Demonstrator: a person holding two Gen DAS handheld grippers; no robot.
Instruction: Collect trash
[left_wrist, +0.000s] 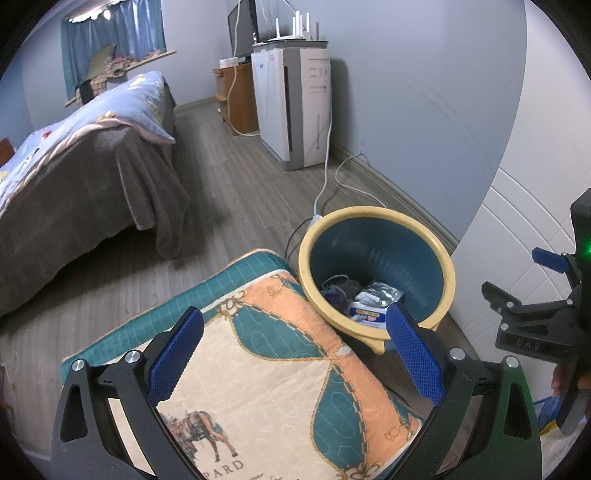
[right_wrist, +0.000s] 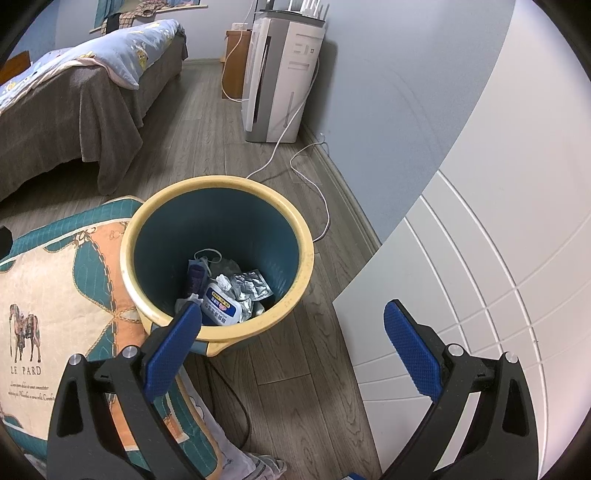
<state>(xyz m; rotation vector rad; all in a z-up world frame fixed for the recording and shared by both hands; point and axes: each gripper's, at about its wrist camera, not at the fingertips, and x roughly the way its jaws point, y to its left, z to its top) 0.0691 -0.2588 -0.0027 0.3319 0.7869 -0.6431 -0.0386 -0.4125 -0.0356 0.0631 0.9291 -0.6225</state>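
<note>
A teal bin with a yellow rim (left_wrist: 447, 266) (right_wrist: 306, 258) stands on the wood floor beside a patterned cushion. Inside lie a white and blue wrapper (right_wrist: 221, 304) (left_wrist: 365, 314), crumpled silver foil (right_wrist: 247, 286) (left_wrist: 380, 293) and dark scraps. My left gripper (left_wrist: 295, 349) is open and empty, hovering over the cushion (left_wrist: 269, 369) left of the bin. My right gripper (right_wrist: 293, 343) is open and empty, just above the bin's near rim; it also shows at the right edge of the left wrist view (left_wrist: 517, 288).
A bed with a grey blanket (left_wrist: 81, 177) is at the left. A white air purifier (left_wrist: 291, 107) stands by the wall, with white cables (right_wrist: 314, 184) trailing on the floor behind the bin. A white panelled door (right_wrist: 480, 277) is at the right.
</note>
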